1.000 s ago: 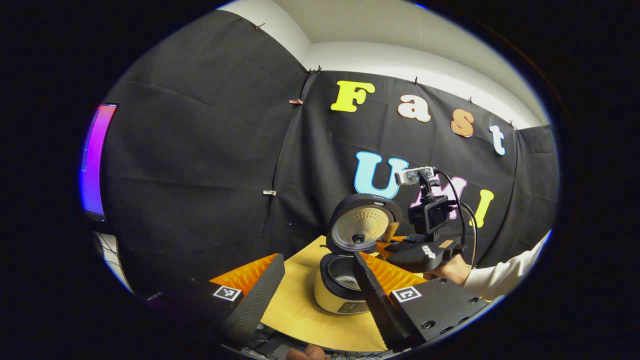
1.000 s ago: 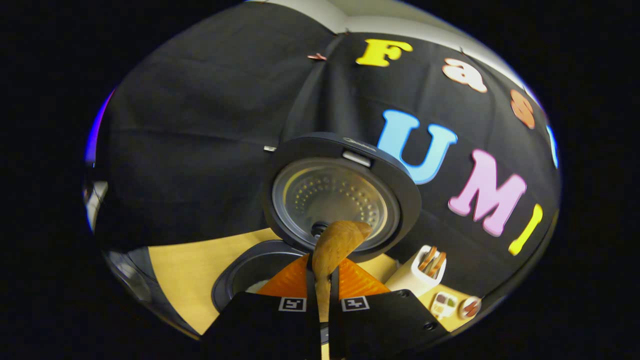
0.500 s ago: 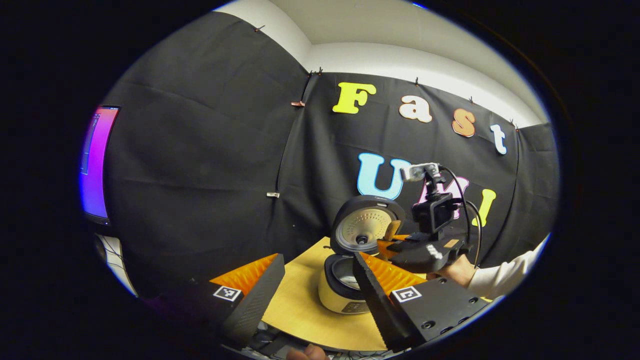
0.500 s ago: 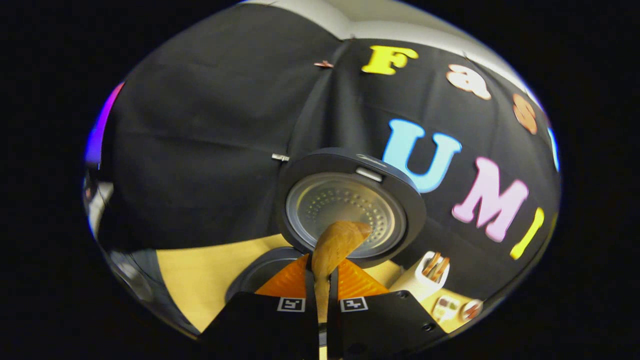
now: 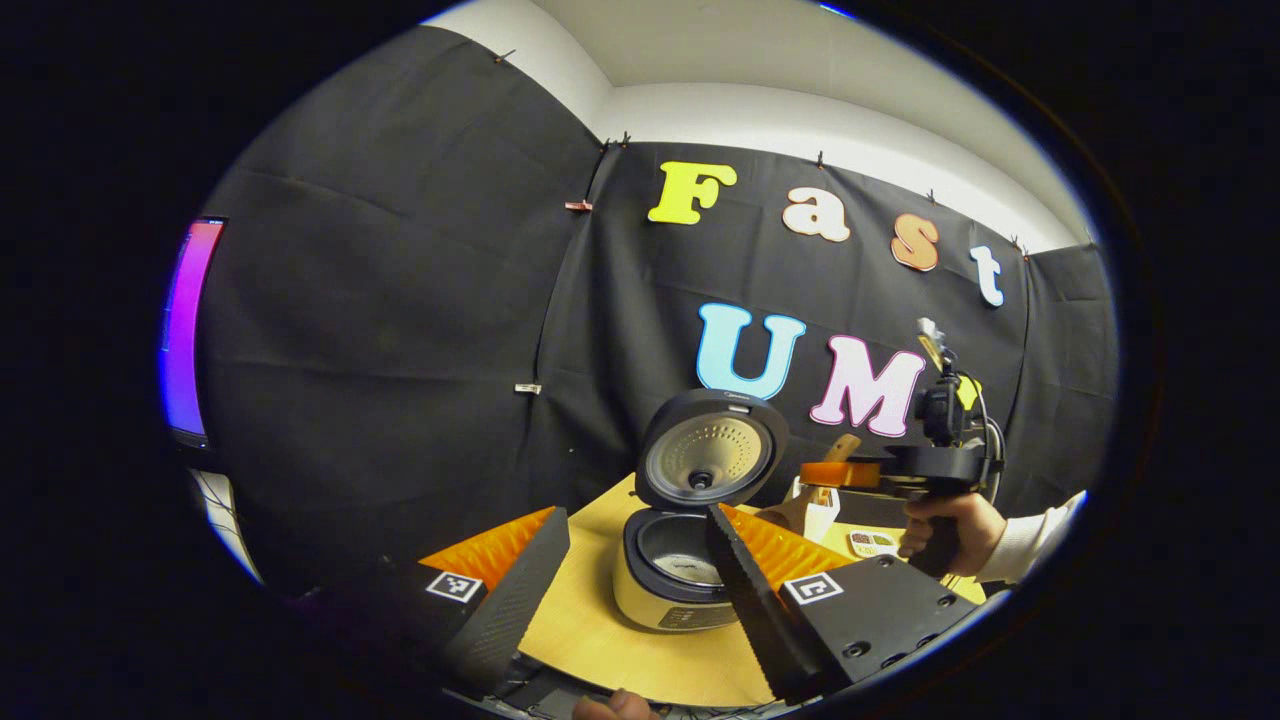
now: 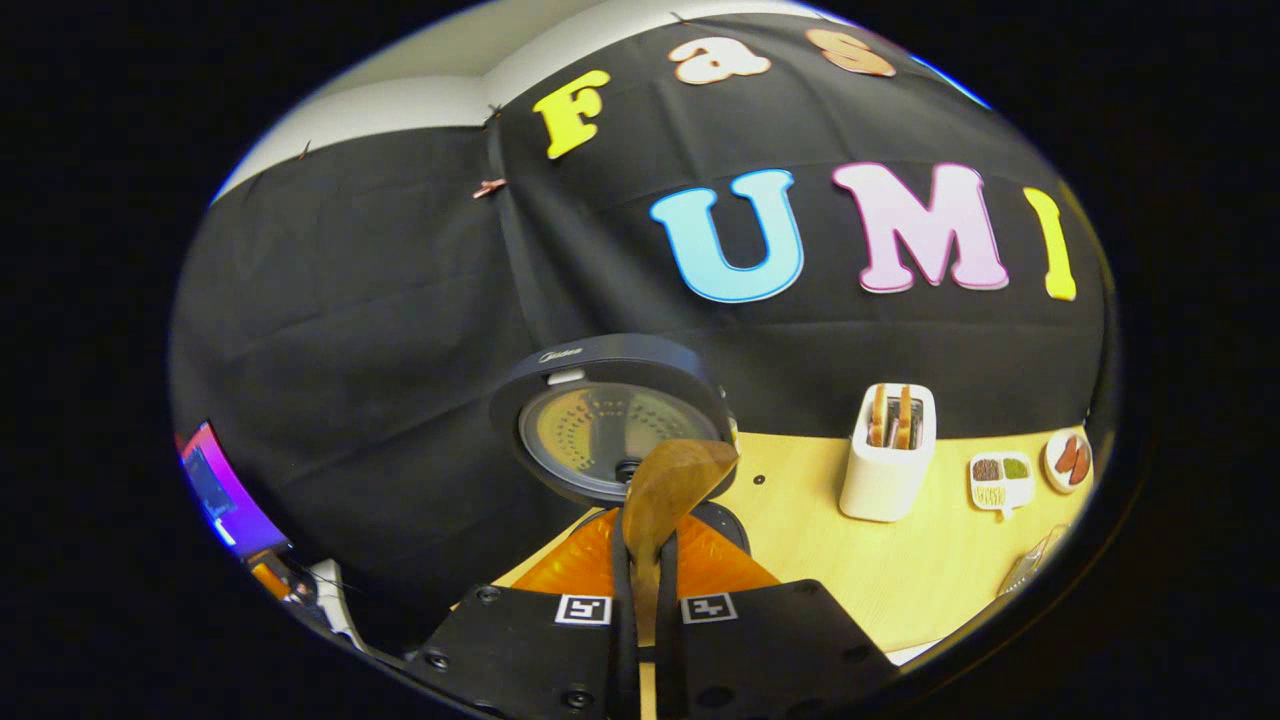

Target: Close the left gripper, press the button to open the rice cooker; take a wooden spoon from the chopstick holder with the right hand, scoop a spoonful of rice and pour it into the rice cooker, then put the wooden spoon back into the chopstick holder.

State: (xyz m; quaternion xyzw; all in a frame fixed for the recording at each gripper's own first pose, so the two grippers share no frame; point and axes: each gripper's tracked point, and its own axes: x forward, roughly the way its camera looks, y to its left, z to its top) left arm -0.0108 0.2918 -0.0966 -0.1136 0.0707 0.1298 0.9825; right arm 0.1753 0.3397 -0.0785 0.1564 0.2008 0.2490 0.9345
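Left gripper (image 5: 628, 560) agape, right gripper (image 6: 645, 545) clamped

Cream rice cooker (image 5: 655, 603), white chopstick holder (image 6: 886, 478)

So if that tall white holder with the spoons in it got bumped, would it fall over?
Maybe. The chopstick holder stands tall and narrow on the table, so a shove near its top could tip it. The utensils poking out of the top likely make it a bit top-heavy. It looks like hard material, so it might slide first.
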